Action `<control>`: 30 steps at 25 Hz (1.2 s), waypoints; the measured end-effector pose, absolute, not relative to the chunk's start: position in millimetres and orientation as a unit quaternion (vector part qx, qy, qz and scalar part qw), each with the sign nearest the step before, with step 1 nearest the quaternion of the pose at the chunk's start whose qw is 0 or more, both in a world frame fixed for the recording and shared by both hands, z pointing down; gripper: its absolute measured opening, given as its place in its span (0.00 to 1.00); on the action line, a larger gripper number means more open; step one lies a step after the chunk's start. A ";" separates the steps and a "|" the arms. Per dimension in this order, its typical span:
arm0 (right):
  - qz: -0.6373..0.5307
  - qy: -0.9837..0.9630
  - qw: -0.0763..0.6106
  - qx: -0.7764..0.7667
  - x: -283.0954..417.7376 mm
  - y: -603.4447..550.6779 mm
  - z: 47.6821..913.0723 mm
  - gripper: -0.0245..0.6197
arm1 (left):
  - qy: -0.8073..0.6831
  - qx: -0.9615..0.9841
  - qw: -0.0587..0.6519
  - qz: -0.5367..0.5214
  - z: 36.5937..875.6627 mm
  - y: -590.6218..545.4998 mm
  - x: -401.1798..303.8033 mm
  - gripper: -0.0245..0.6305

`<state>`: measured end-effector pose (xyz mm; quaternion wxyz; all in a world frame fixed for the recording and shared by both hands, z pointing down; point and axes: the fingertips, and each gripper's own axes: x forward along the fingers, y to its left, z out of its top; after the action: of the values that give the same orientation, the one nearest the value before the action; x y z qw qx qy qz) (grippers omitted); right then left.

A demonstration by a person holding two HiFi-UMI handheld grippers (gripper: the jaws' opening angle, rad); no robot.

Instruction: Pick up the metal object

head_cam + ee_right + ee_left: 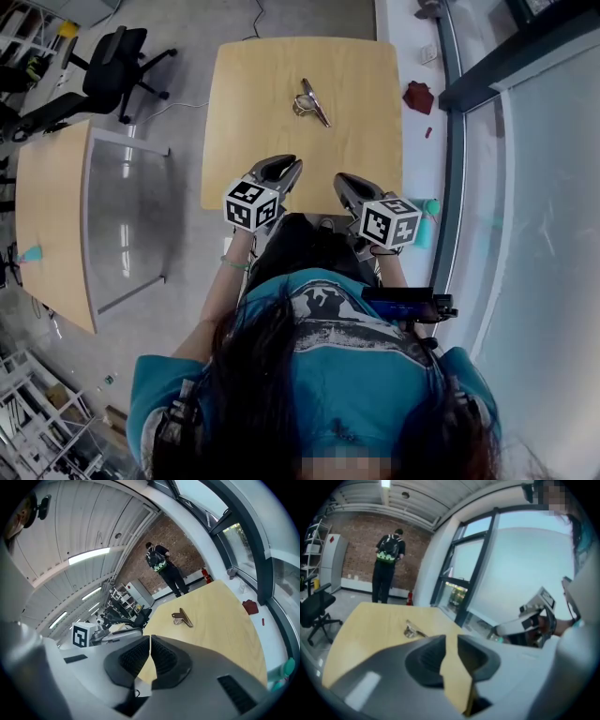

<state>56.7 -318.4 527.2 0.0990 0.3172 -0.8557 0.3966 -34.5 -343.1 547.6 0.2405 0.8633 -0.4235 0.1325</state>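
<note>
Metal clip (pixel 312 101) on wooden table (pixel 244 141)

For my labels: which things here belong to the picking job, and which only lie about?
Job: metal clip, the table under it, left gripper, right gripper.
Lying about: office chair, red object on the floor, second table, standing person.

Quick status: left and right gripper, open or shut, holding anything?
Left gripper: open, jaws slightly apart, nothing between them.
Right gripper: shut, jaw tips together, holding nothing.
</note>
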 end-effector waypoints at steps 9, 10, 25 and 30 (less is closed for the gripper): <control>0.418 -0.836 0.096 0.342 62.0 -347.3 537.1 0.07 | -0.396 0.854 0.296 0.164 589.6 -419.0 -48.4 0.26; 0.420 -0.834 0.095 0.346 63.0 -351.4 537.1 0.07 | -0.390 0.852 0.303 0.174 597.7 -425.7 -49.6 0.28; 0.445 -0.802 0.115 0.382 68.0 -390.8 559.2 0.07 | -0.438 0.758 0.472 0.101 663.6 -541.5 -78.2 0.36; 0.450 -0.794 0.121 0.391 70.6 -398.4 564.9 0.07 | -0.429 0.740 0.511 0.087 676.9 -555.3 -73.9 0.35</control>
<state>70.6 -398.4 564.9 0.1205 0.3906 -0.7939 0.4502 -73.9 -555.3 676.9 0.5105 0.7403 -0.4287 0.0865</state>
